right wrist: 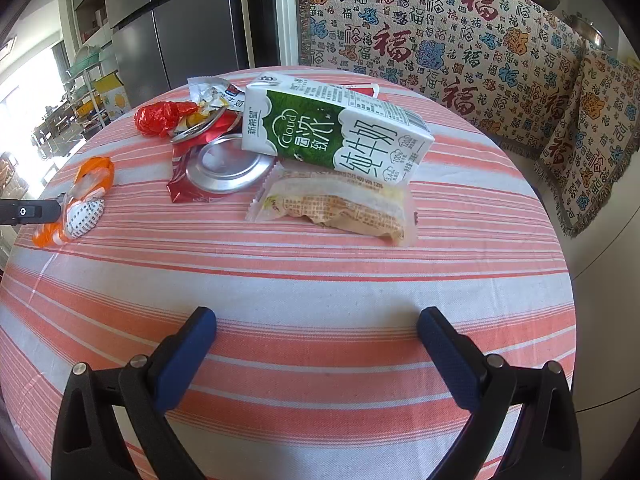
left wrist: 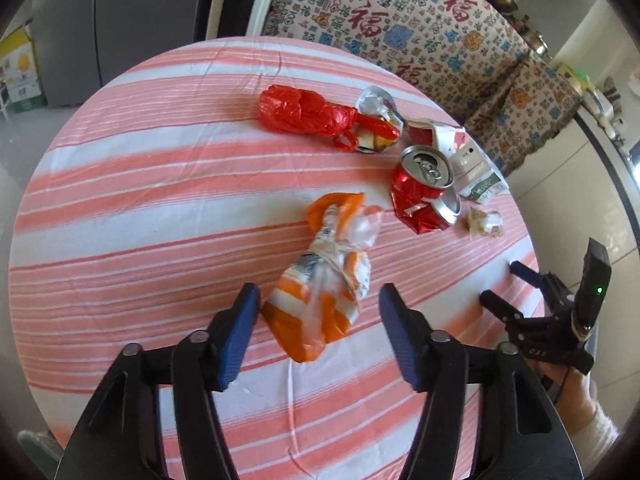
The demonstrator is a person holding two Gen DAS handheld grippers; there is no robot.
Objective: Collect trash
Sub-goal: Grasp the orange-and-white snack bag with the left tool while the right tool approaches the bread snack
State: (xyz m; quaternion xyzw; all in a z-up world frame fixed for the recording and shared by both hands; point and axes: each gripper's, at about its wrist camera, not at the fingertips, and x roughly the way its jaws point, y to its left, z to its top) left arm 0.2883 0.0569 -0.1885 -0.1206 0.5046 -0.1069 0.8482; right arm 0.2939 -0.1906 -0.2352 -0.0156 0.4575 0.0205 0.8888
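An orange-and-white crumpled wrapper (left wrist: 320, 292) (right wrist: 86, 200) lies on the striped round table (left wrist: 120, 240), between the pads of my left gripper (left wrist: 318, 320). The jaws stand open with small gaps on both sides of it. Beyond it lie a red plastic bag (left wrist: 300, 114), a foil wrapper (left wrist: 376, 100), a crushed red can (left wrist: 424, 196), a green-and-white milk carton (left wrist: 476, 172) (right wrist: 332, 128) and a small clear snack wrapper (left wrist: 484, 222) (right wrist: 340, 208). My right gripper (right wrist: 318, 320) (left wrist: 500, 280) hovers open over bare cloth near the table's edge, a short way before the snack wrapper.
A sofa with a patterned throw (left wrist: 400, 20) stands behind the table. A grey fridge (right wrist: 180, 20) and shelves are at the back left. The table's edge drops to tiled floor on the right. A person's hand (left wrist: 576, 392) holds the right gripper.
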